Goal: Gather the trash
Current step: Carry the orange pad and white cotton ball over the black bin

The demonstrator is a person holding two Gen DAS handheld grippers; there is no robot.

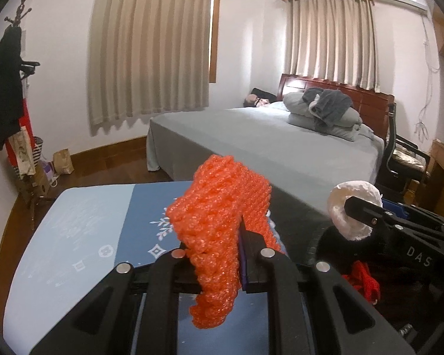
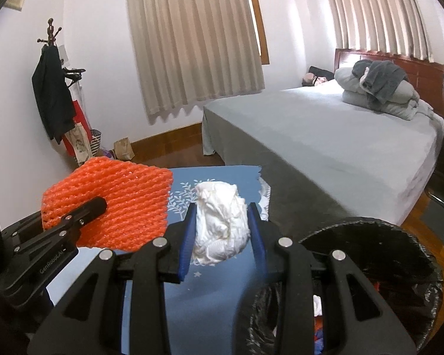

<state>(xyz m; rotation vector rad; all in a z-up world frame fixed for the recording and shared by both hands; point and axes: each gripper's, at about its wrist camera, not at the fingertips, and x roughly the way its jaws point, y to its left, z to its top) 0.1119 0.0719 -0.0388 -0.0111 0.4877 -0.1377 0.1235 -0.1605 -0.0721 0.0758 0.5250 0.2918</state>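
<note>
"DAS" stands in pale letters on the right gripper (image 1: 355,207) at the right edge of the left wrist view; "GenRobot.AI" runs along the left gripper (image 2: 103,204) at lower left of the right wrist view.

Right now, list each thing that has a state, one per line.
Left gripper: shut on the orange foam net, held above the table.
Orange foam net: pinched, crumpled, lower end hanging free.
Right gripper: shut on the white paper wad.
White paper wad: crumpled, squeezed between both pads.
Trash bin: open, black liner in, some trash inside.
Curtains: drawn.
Bed: made, folded bedding near the headboard.
</note>
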